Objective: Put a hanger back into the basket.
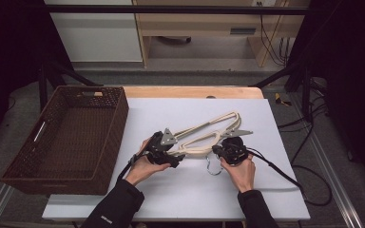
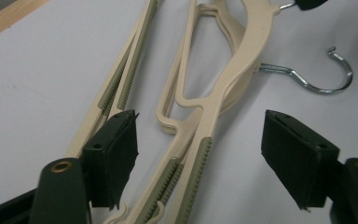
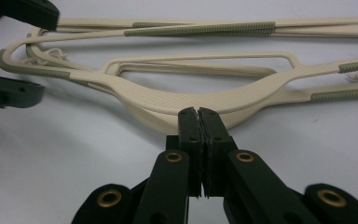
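Two cream plastic hangers (image 1: 209, 135) lie stacked on the white tabletop (image 1: 180, 190). My left gripper (image 1: 175, 156) is open at their left end. In the left gripper view its pads (image 2: 114, 154) stand apart on either side of the near hanger arm (image 2: 193, 163) without touching it. My right gripper (image 3: 198, 114) is shut at the middle of the top hanger (image 3: 182, 98), where its metal hook comes out; the hook itself is hidden between the jaws. The lower hanger's steel hook (image 2: 314, 79) lies free on the table.
A dark brown wicker basket (image 1: 116, 128) stands at the table's left edge. A wooden strip (image 1: 190, 91) runs along the far side. The right gripper's cable (image 1: 285, 178) trails off to the right. Bare white surface lies toward the front and right.
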Motion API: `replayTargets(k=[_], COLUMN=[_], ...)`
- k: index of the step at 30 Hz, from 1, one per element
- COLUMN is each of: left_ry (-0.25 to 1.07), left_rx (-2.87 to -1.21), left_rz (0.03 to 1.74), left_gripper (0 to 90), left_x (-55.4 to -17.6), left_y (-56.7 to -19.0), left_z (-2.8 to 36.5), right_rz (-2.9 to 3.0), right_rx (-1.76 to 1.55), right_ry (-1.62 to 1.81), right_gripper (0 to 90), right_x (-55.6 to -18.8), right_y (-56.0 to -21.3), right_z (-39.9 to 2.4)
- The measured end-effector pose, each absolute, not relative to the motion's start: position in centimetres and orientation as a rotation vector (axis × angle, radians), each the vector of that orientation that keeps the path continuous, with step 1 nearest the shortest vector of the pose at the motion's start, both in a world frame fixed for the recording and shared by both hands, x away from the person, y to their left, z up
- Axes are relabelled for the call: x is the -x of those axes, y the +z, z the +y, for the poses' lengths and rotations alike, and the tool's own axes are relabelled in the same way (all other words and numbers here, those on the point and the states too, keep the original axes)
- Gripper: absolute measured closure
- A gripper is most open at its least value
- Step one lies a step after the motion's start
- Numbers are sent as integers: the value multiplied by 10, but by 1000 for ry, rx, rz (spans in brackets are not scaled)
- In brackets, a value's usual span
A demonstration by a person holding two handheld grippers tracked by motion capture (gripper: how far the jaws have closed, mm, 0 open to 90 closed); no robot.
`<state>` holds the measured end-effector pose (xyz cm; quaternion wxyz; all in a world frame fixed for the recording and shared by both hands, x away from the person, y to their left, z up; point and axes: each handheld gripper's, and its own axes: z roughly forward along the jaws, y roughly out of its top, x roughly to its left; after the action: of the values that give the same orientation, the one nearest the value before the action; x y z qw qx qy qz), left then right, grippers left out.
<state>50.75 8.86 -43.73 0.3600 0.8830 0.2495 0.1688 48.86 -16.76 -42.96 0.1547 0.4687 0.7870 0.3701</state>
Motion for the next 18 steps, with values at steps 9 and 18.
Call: replayTargets(k=[9, 18], left_ry=[484, 537], left_rx=[-2367, -2385], left_rz=[592, 564], left_gripper=[425, 493], left_x=[-518, -518], left_y=[-449, -455], left_z=[75, 60], right_rz=[2252, 2249], right_rx=[-1347, -1342], right_ry=[1054, 1054], right_gripper=[891, 891], right_x=[-488, -487], right_y=[-426, -425], right_z=[-166, -165])
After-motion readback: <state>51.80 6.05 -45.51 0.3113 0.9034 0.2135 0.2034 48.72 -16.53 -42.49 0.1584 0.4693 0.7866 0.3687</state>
